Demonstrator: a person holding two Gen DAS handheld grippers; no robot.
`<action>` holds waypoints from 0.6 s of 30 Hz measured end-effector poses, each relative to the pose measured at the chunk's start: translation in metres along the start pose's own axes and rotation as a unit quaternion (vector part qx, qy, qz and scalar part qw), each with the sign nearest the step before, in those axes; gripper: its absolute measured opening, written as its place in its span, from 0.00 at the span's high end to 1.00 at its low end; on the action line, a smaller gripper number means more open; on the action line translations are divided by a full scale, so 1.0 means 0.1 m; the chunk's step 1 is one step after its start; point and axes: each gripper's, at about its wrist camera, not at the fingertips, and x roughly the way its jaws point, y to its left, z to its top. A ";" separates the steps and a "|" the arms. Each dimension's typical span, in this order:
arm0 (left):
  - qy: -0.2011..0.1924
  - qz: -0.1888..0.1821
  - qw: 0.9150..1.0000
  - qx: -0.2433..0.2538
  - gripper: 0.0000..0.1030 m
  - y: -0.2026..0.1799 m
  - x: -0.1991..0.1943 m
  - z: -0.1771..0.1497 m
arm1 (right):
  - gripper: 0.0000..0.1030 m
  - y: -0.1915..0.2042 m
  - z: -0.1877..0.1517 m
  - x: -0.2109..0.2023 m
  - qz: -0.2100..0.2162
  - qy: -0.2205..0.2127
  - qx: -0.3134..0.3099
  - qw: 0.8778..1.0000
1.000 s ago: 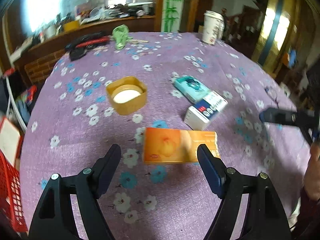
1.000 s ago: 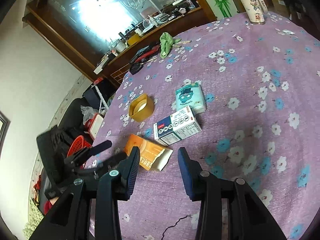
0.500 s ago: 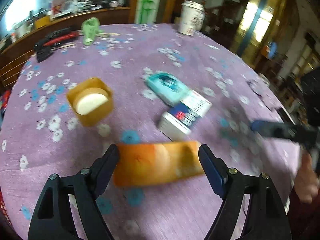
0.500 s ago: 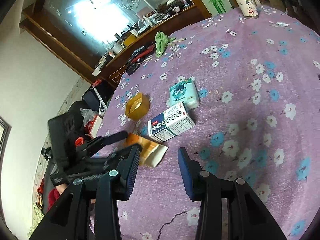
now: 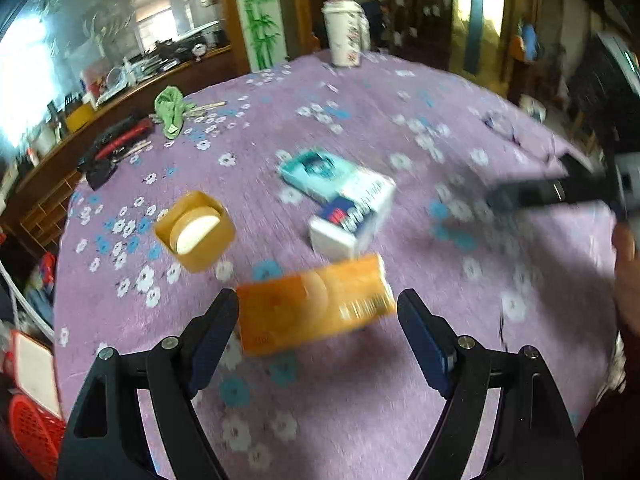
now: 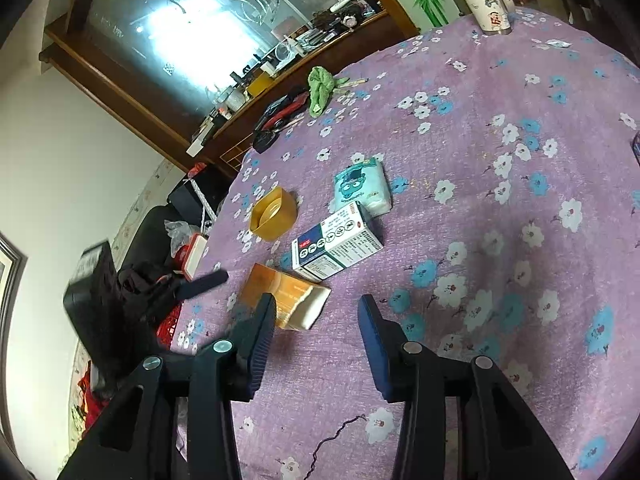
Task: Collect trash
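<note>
An orange carton (image 5: 316, 308) lies flat on the purple flowered tablecloth (image 5: 360, 420). My left gripper (image 5: 316, 296) is open and straddles it, one finger by each short end. I see no pad pressing on it. Seen from the right wrist, the orange carton (image 6: 284, 294) rests on the cloth, with a left finger (image 6: 204, 282) beside it. My right gripper (image 6: 317, 300) hovers just short of the carton's open end. Its jaws are opening and nothing is between them. Behind lie a white and blue box (image 5: 352, 216), a teal tissue pack (image 5: 316, 172) and a yellow square cup (image 5: 194, 232).
A tall paper cup (image 5: 344, 34) stands at the table's far edge. A green cloth (image 5: 170, 110) and black and red tools (image 5: 116, 148) lie at the far left. A red basket (image 5: 28, 428) sits on the floor, left of the table. A wooden sideboard runs behind.
My left gripper has come in over the orange carton and rolled, so the carton now lies between its fingers. The right gripper's jaws stand slightly wider.
</note>
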 end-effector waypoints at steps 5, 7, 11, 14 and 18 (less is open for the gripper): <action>0.028 -0.112 0.991 -0.068 0.22 0.30 0.30 0.14 | 0.55 -0.04 -0.02 0.01 0.002 0.005 0.006 1.000; 0.034 -0.128 0.989 -0.068 0.22 0.32 0.34 0.14 | 0.54 -0.06 -0.03 -0.01 0.001 0.004 0.008 1.000; 0.058 -0.138 0.988 -0.037 0.22 0.20 0.28 0.08 | 0.54 -0.09 -0.02 -0.02 0.001 0.002 0.012 1.000; 0.067 -0.111 0.991 0.008 0.22 0.05 0.20 -0.02 | 0.54 -0.11 -0.02 -0.01 0.004 0.004 0.015 1.000; 0.044 -0.071 0.996 0.042 0.22 -0.01 0.05 -0.03 | 0.54 -0.08 -0.03 0.00 0.006 0.004 0.011 1.000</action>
